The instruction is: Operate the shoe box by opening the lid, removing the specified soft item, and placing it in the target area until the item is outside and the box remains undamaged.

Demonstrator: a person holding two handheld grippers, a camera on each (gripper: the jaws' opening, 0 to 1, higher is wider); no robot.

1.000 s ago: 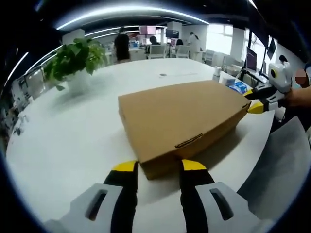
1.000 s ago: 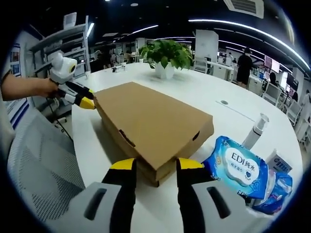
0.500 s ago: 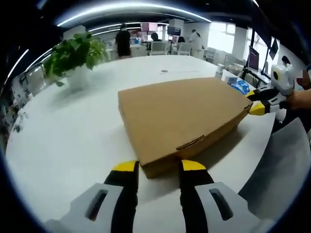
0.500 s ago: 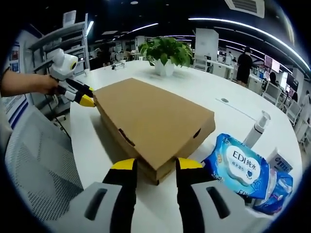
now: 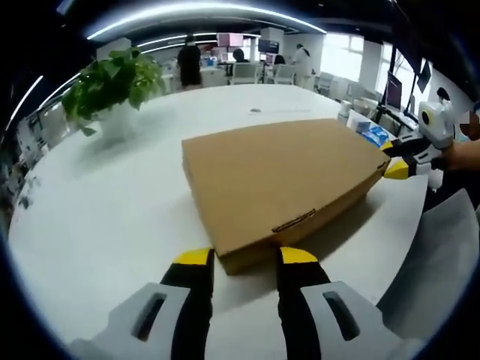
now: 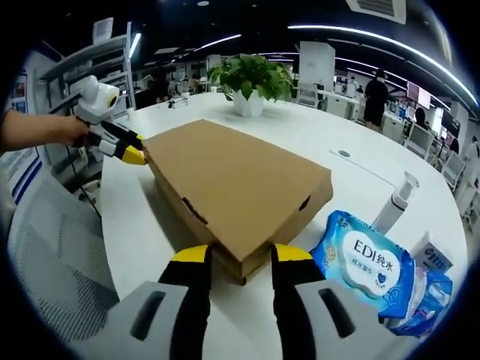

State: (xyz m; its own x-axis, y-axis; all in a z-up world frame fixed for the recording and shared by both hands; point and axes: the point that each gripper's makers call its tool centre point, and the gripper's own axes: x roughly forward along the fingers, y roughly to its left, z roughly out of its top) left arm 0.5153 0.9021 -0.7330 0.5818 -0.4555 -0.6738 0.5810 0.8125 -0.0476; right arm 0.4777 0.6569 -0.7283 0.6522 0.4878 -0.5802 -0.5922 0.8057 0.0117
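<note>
A flat brown cardboard shoe box (image 5: 281,176) lies shut on the white round table (image 5: 112,217). In the left gripper view, my left gripper (image 5: 246,259) is open, its yellow tips on either side of the box's near corner. The right gripper (image 5: 393,157) sits at the box's far right corner, held by a hand. In the right gripper view, my right gripper (image 6: 241,255) is open around the near corner of the box (image 6: 236,176). The left gripper (image 6: 126,148) meets the opposite corner at the far left. The lid hides what is inside.
A blue pack of wet wipes (image 6: 366,259) and a white spray bottle (image 6: 396,201) lie right of the box. A potted plant (image 6: 251,79) stands at the table's far side. Grey mesh chairs (image 6: 52,255) flank the table edge. People stand at desks in the background.
Both grippers stay at the box's opposite corners. The views have shifted only slightly, and the box has not moved.
</note>
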